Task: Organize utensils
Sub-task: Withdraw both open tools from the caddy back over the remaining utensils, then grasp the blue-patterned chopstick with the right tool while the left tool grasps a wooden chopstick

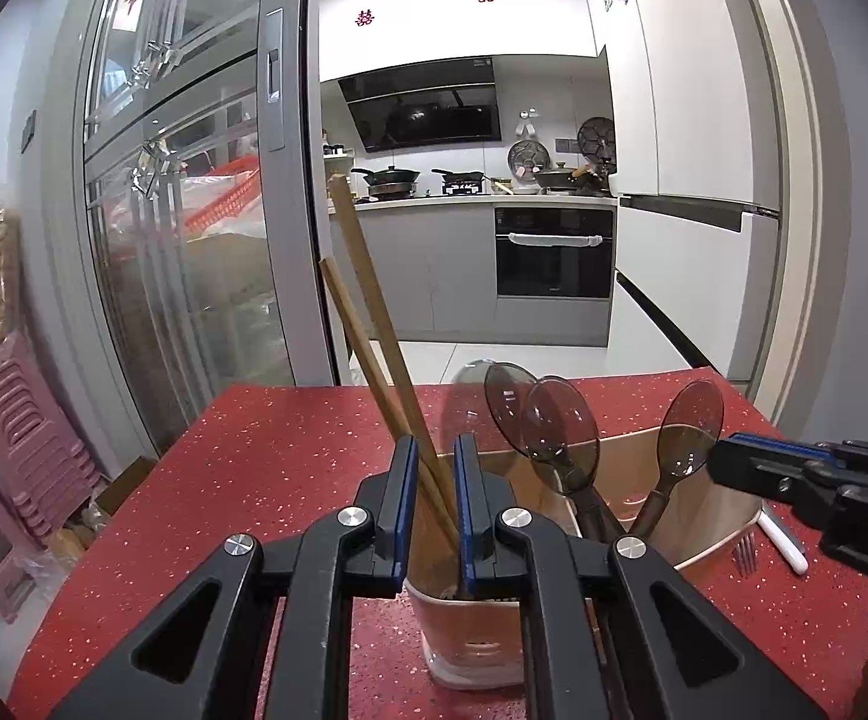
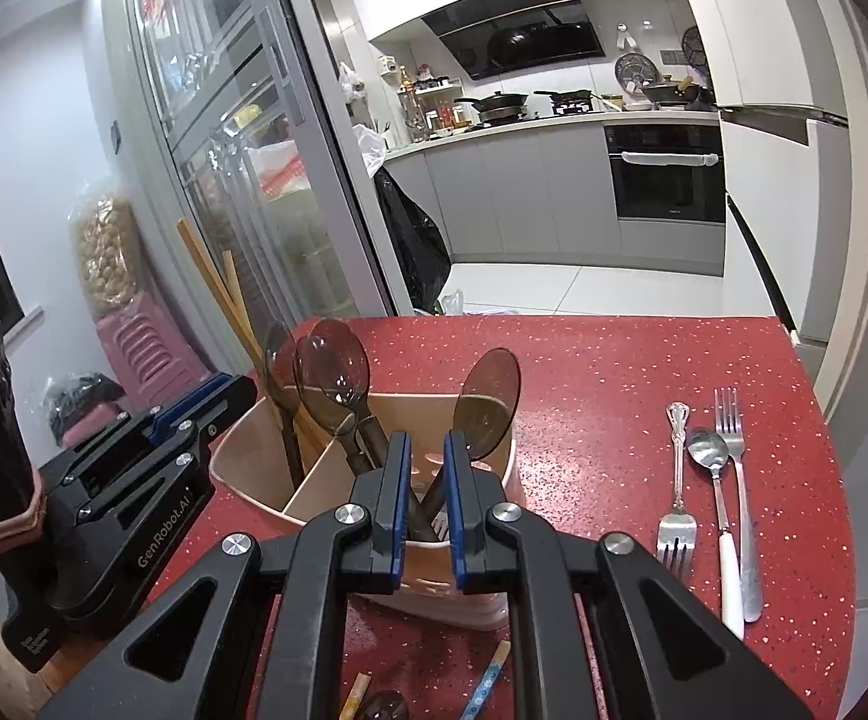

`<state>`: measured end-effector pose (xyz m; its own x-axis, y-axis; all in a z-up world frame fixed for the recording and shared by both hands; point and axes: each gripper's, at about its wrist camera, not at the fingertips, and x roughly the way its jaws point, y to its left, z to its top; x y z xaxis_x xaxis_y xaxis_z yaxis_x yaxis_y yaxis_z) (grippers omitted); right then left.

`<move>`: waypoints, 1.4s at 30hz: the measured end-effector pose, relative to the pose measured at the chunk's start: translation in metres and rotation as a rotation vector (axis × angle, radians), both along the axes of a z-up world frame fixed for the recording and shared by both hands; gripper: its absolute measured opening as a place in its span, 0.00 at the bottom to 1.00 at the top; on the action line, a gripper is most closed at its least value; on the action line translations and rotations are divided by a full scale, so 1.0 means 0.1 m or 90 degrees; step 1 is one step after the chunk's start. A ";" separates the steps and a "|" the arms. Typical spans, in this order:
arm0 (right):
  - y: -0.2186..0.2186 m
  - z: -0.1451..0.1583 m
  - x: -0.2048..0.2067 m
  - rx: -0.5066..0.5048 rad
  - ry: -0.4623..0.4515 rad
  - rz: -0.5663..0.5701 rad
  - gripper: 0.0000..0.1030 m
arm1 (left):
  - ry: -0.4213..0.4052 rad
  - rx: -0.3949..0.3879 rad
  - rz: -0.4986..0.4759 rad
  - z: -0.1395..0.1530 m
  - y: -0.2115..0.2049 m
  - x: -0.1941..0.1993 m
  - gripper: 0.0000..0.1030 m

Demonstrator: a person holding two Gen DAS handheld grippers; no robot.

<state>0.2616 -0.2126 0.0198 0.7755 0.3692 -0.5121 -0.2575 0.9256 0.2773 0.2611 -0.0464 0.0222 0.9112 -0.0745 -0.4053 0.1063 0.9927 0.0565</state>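
Observation:
A beige utensil holder (image 1: 475, 630) (image 2: 254, 450) stands on the red table (image 1: 254, 480). Two wooden chopsticks (image 1: 368, 312) lean in its left compartment, passing between the jaws of my left gripper (image 1: 436, 450), which is open around them without squeezing. Three translucent brown spoons (image 1: 559, 420) (image 2: 332, 372) stand in the holder. My right gripper (image 2: 422, 444) is open and empty just in front of the holder's right compartment. On the table to the right lie a silver fork (image 2: 676, 480), a white-handled spoon (image 2: 715, 492) and another fork (image 2: 733, 456).
Loose utensils (image 2: 487, 684) lie on the table under my right gripper. A glass sliding door (image 1: 194, 240) stands left of the table. Pink stools (image 1: 20, 450) are stacked at the left. The kitchen with an oven (image 1: 553, 252) is behind.

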 end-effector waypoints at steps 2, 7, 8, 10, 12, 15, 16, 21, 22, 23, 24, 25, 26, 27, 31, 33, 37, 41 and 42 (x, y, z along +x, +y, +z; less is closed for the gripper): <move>-0.02 0.03 -0.03 0.002 -0.002 -0.002 0.12 | -0.002 -0.004 0.002 0.03 0.02 -0.02 0.35; -0.06 0.11 -0.13 0.005 -0.001 0.003 0.12 | -0.037 -0.014 0.029 0.15 0.09 -0.19 1.00; -0.05 0.13 -0.15 0.008 -0.001 0.004 0.13 | -0.035 -0.008 0.022 0.19 0.10 -0.24 1.00; -0.05 0.17 -0.22 0.011 -0.001 0.008 0.25 | -0.030 -0.003 0.018 0.21 0.10 -0.29 1.00; -0.04 0.21 -0.27 0.013 -0.001 0.009 0.49 | -0.018 0.005 0.023 0.23 0.13 -0.35 1.00; -0.04 0.27 -0.40 0.015 -0.008 0.012 0.60 | 0.018 -0.004 0.032 0.23 0.19 -0.38 1.00; -0.04 0.28 -0.43 0.017 0.000 0.016 0.67 | 0.039 -0.011 0.033 0.21 0.22 -0.39 1.00; -0.06 0.22 -0.52 0.033 0.057 0.017 0.80 | 0.132 -0.042 0.022 0.04 0.34 -0.45 1.00; -0.07 0.20 -0.53 0.036 0.067 0.013 0.80 | 0.148 -0.042 0.018 -0.01 0.35 -0.49 1.00; -0.09 0.16 -0.55 0.039 0.084 0.007 0.80 | 0.158 -0.037 0.013 -0.05 0.34 -0.52 1.00; -0.11 0.13 -0.56 0.041 0.097 0.002 0.80 | 0.165 -0.030 0.010 -0.08 0.34 -0.55 1.00; -0.13 0.09 -0.57 0.042 0.112 -0.005 0.80 | 0.175 -0.017 0.009 -0.13 0.32 -0.60 1.00; -0.14 0.05 -0.59 0.039 0.128 -0.012 0.80 | 0.181 -0.007 0.010 -0.16 0.32 -0.63 1.00; -0.15 0.01 -0.60 0.034 0.142 -0.019 0.80 | 0.193 0.004 0.012 -0.22 0.31 -0.67 1.00; -0.17 -0.21 -0.64 0.012 0.204 -0.038 0.80 | 0.250 0.009 0.009 -0.46 0.31 -0.76 1.00; -0.17 -0.32 -0.65 0.006 0.240 -0.043 0.80 | 0.279 0.009 0.008 -0.59 0.30 -0.79 1.00; -0.19 -0.55 -0.64 -0.001 0.304 -0.050 0.80 | 0.339 0.013 -0.034 -0.78 0.20 -0.89 1.00; -0.21 -0.69 -0.59 -0.009 0.347 -0.058 0.80 | 0.365 0.027 -0.049 -0.88 0.13 -0.95 1.00; -0.22 -0.72 -0.58 -0.008 0.354 -0.058 0.79 | 0.373 0.026 -0.048 -0.90 0.12 -0.96 1.00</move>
<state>0.2038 -0.2342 -0.0520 0.4169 0.3042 -0.8565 0.0058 0.9414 0.3372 0.1654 -0.0341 -0.0682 0.5275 -0.1048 -0.8430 0.2016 0.9795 0.0043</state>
